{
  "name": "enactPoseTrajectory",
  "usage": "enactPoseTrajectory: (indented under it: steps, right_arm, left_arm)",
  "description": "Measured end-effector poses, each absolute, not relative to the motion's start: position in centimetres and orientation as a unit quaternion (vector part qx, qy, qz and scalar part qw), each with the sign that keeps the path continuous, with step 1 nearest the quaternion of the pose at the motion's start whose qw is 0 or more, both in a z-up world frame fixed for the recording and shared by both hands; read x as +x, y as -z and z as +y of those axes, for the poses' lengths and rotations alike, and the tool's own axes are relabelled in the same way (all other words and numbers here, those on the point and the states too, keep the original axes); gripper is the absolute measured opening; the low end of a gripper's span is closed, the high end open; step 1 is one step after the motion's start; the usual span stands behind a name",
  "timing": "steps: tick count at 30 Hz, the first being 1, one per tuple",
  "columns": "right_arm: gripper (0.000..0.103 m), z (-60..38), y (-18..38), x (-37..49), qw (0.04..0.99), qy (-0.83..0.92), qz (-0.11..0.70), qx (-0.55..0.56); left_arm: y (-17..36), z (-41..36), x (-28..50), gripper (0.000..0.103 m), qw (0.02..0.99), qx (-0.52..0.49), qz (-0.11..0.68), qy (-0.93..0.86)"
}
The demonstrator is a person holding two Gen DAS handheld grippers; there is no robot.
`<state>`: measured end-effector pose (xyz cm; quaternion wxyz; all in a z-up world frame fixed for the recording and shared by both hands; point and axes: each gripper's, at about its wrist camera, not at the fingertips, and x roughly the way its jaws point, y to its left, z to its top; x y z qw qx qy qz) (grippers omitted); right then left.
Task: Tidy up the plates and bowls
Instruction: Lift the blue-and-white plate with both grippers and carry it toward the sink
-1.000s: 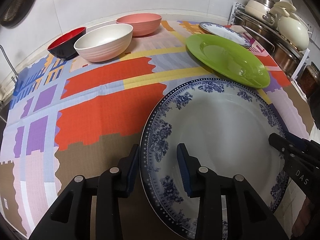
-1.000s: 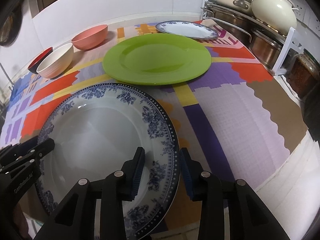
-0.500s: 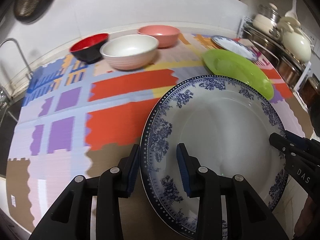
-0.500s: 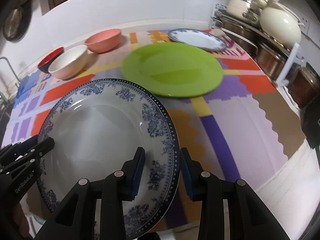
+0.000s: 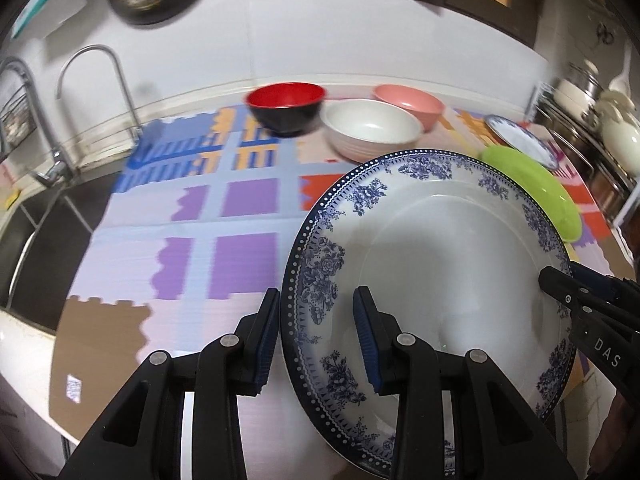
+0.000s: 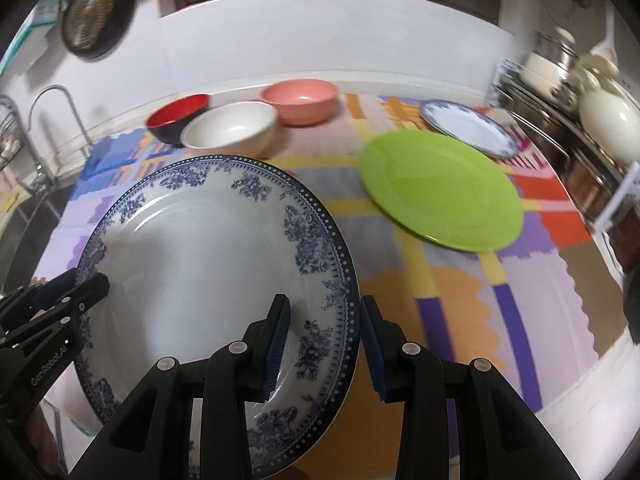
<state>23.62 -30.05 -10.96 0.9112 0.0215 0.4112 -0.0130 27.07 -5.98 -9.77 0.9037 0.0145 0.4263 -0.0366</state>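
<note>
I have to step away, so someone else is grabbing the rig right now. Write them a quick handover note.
Left gripper: straddles the left rim of the big blue floral plate, which is lifted and tilted.
Right gripper: straddles the opposite rim of that plate.
On the mat: green plate, small blue-rimmed plate behind it; red-and-black bowl, white bowl and pink bowl along the back.
Done: nothing stacked.
Left: put down the big plate, probably stack the plates, then nest the bowls.
</note>
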Motion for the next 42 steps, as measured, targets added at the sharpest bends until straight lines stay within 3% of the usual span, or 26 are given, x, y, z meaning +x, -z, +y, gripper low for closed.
enactPoseTrajectory:
  steps: [22,42]
  right_arm:
    - [0.037,-18.5,11.5,27.6,0.906,-0.06,0.42,-0.014]
    - [0.037,-16.3,14.2,30.8,0.886,-0.045,0.461,-0.018]
  left_arm:
    - [11.1,5.3,28.8,0.037,0.889,-0.027,0.456,-0.031]
    - [14.2,6.5,32.0,0.037,0.865,-0.026,0.501,-0.014]
